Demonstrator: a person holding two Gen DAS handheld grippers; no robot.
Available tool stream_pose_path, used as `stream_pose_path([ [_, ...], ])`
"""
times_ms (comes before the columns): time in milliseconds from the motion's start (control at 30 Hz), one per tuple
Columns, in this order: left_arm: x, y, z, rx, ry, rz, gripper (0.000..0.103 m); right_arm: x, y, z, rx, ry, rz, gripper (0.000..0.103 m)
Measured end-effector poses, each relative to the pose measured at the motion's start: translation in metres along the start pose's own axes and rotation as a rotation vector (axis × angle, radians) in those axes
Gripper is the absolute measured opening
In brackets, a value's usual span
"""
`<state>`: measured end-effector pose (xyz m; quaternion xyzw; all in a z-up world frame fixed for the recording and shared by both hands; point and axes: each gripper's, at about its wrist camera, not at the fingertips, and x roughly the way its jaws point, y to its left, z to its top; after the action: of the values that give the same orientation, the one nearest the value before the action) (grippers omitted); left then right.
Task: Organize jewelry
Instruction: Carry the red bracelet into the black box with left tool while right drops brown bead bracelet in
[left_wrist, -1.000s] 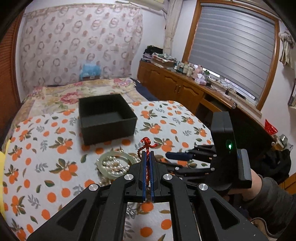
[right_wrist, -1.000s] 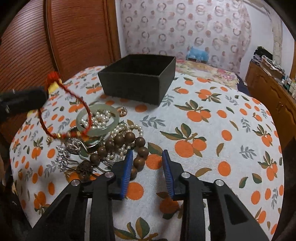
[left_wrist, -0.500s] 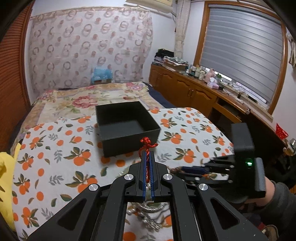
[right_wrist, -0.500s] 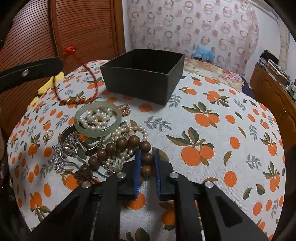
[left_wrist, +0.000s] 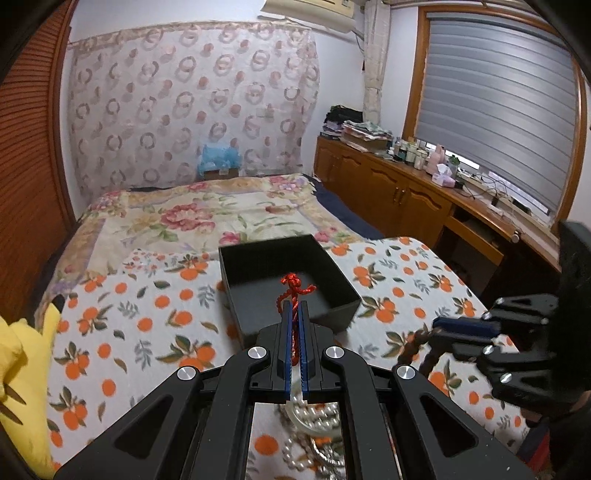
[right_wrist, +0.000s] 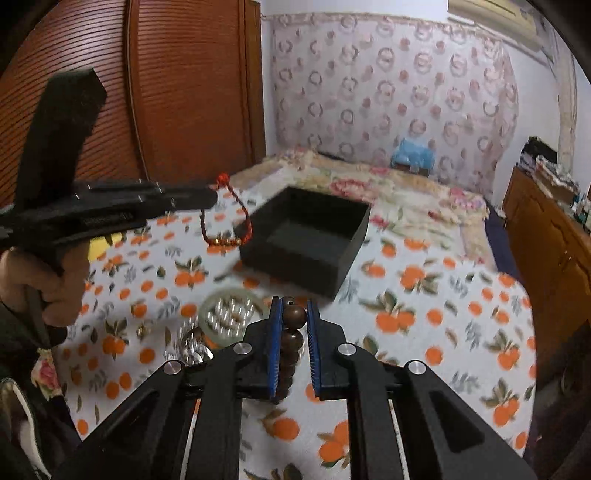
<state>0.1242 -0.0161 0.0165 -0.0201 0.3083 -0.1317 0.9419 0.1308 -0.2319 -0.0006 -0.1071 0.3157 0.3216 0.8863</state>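
Left tongs (left_wrist: 294, 314) are pressed together on a red cord (left_wrist: 293, 295), its knotted end sticking up just past the blue pads. Seen from the right side, that cord hangs from them in a loop with small gold beads at the bottom, dangling in the air just short of the near left corner of the box (right_wrist: 306, 240). Right tongs (right_wrist: 294, 315) are pinching a strand of brown wooden beads (right_wrist: 293, 332): one round bead sits between the pads at the tips and the rest trail down and back between the fingers.

Just below and to the left of the right tongs, a pale green bangle (right_wrist: 229, 310) lies flat on the orange-print cloth (right_wrist: 424, 314) with pearls (right_wrist: 231, 314) gathered inside its ring; a few silvery pieces lie nearer still, too blurred to name. Under the left tongs the same pearls and bangle edge show through the gap in the frame.

Beyond both tongs stands the black box, open at the top. From the left view the cord's knot lines up over its hollow, though the box is farther off and lower. A hand (right_wrist: 55, 288) grips the left tool's handle at the left edge. Farther back lies a floral bedspread (left_wrist: 207, 214), then a patterned curtain on the far wall.
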Motion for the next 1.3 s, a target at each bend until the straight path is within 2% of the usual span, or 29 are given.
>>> stream_pose_path([
  [233, 0.014, 0.005, 0.018, 0.002, -0.006, 0.017, 0.002, 0.000, -0.011, 0.038, -0.029, -0.044, -0.057, 0.015],
  [600, 0.057, 0.010, 0.029, 0.004, 0.046, 0.044, 0.002, 0.018, -0.027, 0.080, -0.030, -0.063, -0.085, 0.015],
  [700, 0.065, 0.013, 0.031, -0.005, 0.059, 0.046, 0.010, 0.021, -0.028, 0.084, -0.028, -0.062, -0.082, 0.015],
  [867, 0.064, 0.022, 0.020, -0.012, 0.067, 0.070, 0.025, 0.033, -0.026, 0.096, -0.031, -0.061, -0.072, 0.015],
  [1100, 0.046, 0.041, 0.001, -0.043, 0.070, 0.091, 0.026, 0.057, -0.018, 0.112, -0.023, -0.057, -0.048, 0.015],
  [1300, 0.029, 0.048, -0.020, -0.039, 0.080, 0.102, 0.029, 0.087, -0.010, 0.105, -0.006, -0.010, -0.021, 0.015],
])
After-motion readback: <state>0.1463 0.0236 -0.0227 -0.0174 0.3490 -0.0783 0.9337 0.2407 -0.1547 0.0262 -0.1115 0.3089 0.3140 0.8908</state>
